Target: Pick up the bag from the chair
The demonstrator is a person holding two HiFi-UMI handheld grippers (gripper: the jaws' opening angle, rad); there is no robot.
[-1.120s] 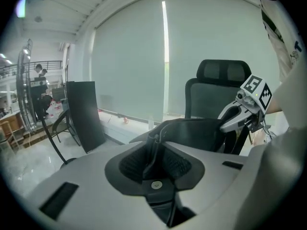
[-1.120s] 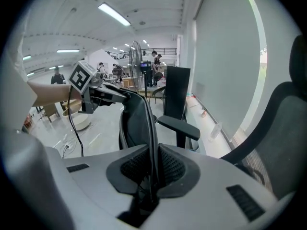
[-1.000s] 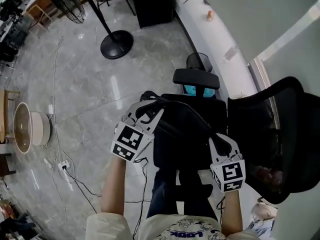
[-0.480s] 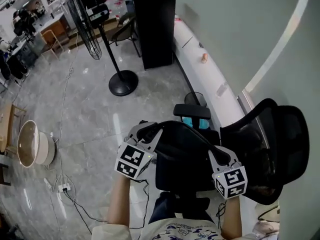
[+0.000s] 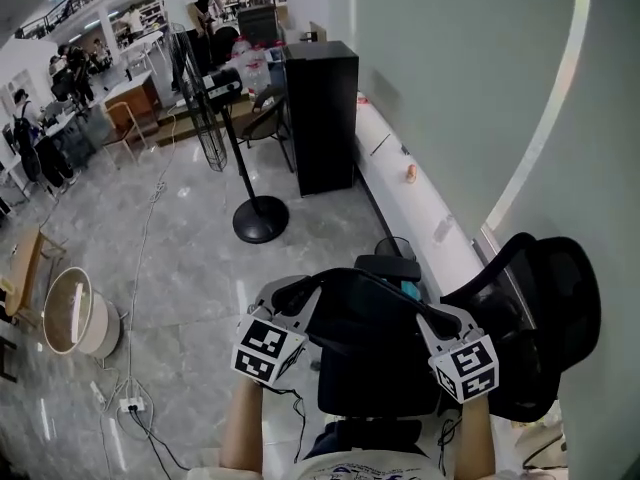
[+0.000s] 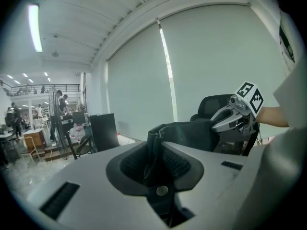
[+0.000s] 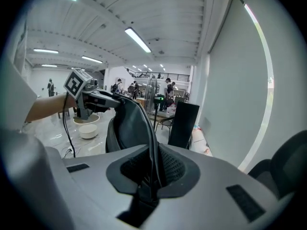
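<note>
Head view: chair seat hidden behind bag, left claw, right claw.

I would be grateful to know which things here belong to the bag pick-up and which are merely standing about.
Job in hand: black bag, gripped by left gripper and right gripper; office chair.

Standing about: pedestal fan, black cabinet, round basin, power strip.

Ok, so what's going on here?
A person has a tool in each hand. The left tool and right tool are both clamped on the top of a black bag, holding it up between them. It looks lifted clear of the black office chair on the person's right.
</note>
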